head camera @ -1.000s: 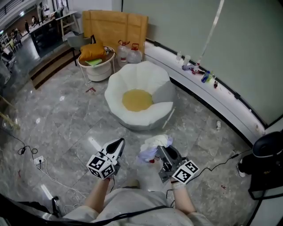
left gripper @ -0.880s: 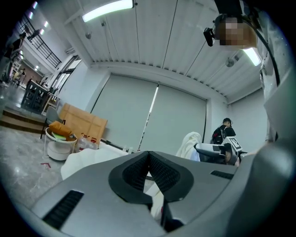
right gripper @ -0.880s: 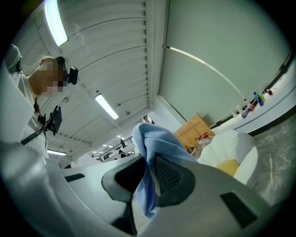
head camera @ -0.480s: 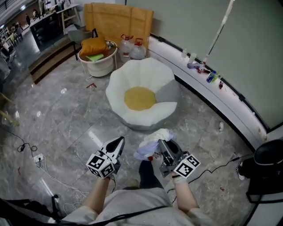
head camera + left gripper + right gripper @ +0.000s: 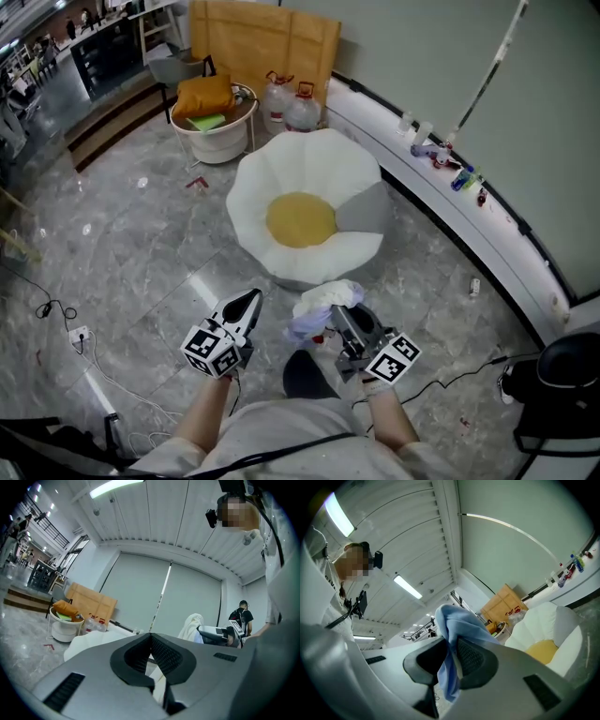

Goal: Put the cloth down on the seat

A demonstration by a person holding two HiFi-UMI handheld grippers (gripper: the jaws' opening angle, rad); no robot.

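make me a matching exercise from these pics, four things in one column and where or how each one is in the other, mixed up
Things:
1. cloth
2. seat
3. left gripper
4. orange cushion

States:
a. on the round white stand at the back
b. clamped in the right gripper
c. jaws together, nothing held
d. white petals, yellow centre, nothing on it

Pairs: 1-b, 2-d, 3-c, 4-a
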